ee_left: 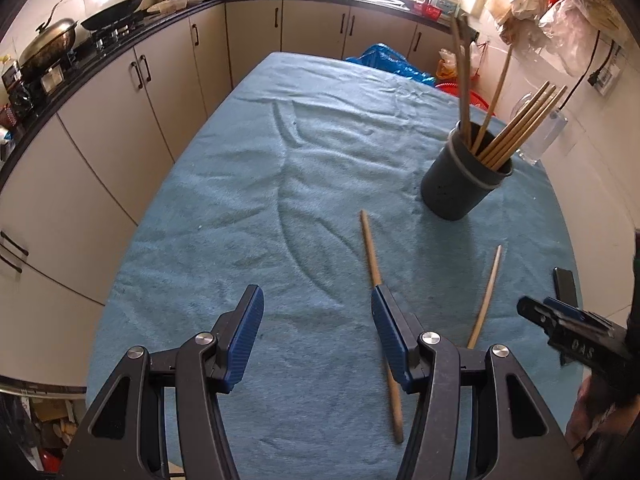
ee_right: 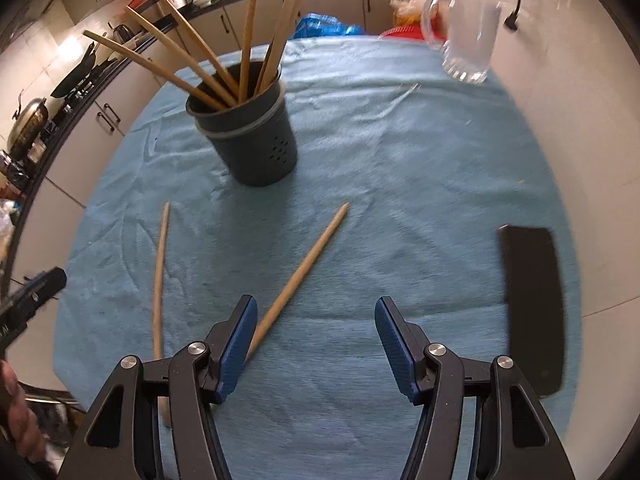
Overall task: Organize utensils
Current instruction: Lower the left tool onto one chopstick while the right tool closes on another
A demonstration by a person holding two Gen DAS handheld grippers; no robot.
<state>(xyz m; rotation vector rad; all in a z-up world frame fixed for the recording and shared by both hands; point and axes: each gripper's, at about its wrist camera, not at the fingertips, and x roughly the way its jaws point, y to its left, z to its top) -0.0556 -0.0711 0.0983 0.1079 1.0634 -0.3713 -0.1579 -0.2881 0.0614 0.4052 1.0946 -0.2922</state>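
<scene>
Setting: I look down on a table draped in a blue towel [ee_left: 248, 184], in a kitchen with pale cabinets along the wall.
Left gripper: my left gripper [ee_left: 317, 304] hangs over the near part of the towel, its blue-padded fingers [ee_left: 249, 320] spread apart with nothing between them.
Right gripper: my right gripper [ee_right: 316, 316] is also tilted down at the towel, fingers spread and pinching nothing.
Loose chopsticks: two wooden chopsticks lie flat on the towel between me and the holder. The left chopstick [ee_left: 370, 252] runs under the right-hand finger of my left gripper. The right chopstick [ee_right: 304, 268] lies at a slant, its near end passing behind the left-hand finger of my right gripper.
Holder: a dark grey utensil holder [ee_right: 256, 136] stands upright farther back on the towel, with several wooden chopsticks and utensils leaning out of its top.
Other things: a clear glass mug [ee_right: 468, 32] stands at the far right edge, blurred. A flat black phone [ee_right: 532, 304] lies on the right side of the towel.
</scene>
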